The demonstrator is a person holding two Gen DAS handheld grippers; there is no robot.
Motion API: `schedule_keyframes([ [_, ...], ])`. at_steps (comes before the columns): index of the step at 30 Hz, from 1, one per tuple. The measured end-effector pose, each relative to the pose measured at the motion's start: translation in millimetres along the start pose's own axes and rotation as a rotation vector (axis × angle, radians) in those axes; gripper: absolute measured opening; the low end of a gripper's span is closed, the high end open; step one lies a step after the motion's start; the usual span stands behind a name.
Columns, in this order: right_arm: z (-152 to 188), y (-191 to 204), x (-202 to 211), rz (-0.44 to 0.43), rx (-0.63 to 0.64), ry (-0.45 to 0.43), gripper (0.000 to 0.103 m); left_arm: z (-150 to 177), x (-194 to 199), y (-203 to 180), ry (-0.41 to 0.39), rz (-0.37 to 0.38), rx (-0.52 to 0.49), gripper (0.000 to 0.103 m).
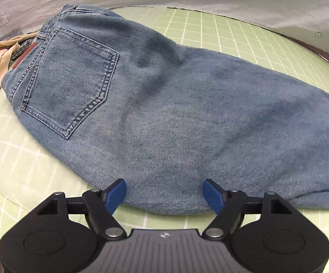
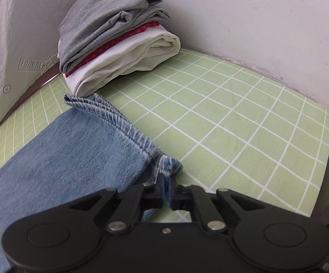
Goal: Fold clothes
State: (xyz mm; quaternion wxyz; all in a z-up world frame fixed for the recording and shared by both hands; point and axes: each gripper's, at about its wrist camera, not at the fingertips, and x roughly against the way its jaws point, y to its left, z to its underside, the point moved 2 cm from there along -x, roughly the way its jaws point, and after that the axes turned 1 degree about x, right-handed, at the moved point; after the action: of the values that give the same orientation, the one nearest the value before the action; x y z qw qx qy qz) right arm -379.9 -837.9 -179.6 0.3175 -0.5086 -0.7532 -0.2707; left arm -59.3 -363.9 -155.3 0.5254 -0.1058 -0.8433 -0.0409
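Both grippers: left gripper (image 1: 164, 187) open, right gripper (image 2: 166, 183) prob. pinching jeans (image 2: 57, 150) hem.

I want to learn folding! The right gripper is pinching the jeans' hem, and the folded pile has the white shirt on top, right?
Not quite. In the right wrist view the right gripper does pinch the jeans hem, but the grey garment tops the pile; the white one is at the bottom.
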Motion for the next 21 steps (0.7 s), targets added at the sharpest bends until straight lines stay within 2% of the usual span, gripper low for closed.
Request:
schedule_keyframes([
  [1, 0, 3, 4, 0.035, 0.03, -0.016, 0.015, 1, 1, 0, 0.001, -0.005, 0.001, 0.076],
  [2, -1, 6, 9, 0.071, 0.045, -0.046, 0.03, 3, 2, 0, 0.003, -0.009, 0.002, 0.076],
  [4, -3, 9, 21, 0.104, 0.05, -0.115, 0.042, 5, 4, 0, 0.006, -0.019, 0.005, 0.076],
  [7, -7, 14, 28, 0.012, 0.011, -0.146, 0.041, 10, 8, 1, 0.01, -0.032, 0.008, 0.076],
  [10, -4, 21, 14, -0.075, -0.042, -0.062, 0.039, 13, 13, 2, 0.011, -0.034, 0.005, 0.076],
  [13, 2, 22, -6, -0.095, -0.123, 0.028, 0.041, 13, 18, 3, -0.001, -0.041, 0.01, 0.076],
  [16, 0, 29, -11, -0.073, -0.101, 0.013, 0.048, 16, 26, 8, -0.016, -0.039, 0.047, 0.076],
  [17, -1, 30, -11, -0.081, -0.097, 0.002, 0.045, 17, 28, 10, -0.021, -0.037, 0.062, 0.076],
  [18, -3, 30, -12, -0.118, -0.103, -0.003, 0.038, 18, 29, 12, -0.023, -0.035, 0.074, 0.076],
  [19, -6, 29, -12, -0.153, -0.115, 0.0, 0.012, 18, 30, 14, -0.025, -0.035, 0.085, 0.076],
  [20, -9, 27, -10, -0.172, -0.131, 0.003, 0.004, 19, 32, 17, -0.026, -0.042, 0.092, 0.076],
  [21, -14, 24, -4, -0.197, -0.147, -0.009, 0.003, 20, 34, 19, -0.028, -0.048, 0.098, 0.076],
])
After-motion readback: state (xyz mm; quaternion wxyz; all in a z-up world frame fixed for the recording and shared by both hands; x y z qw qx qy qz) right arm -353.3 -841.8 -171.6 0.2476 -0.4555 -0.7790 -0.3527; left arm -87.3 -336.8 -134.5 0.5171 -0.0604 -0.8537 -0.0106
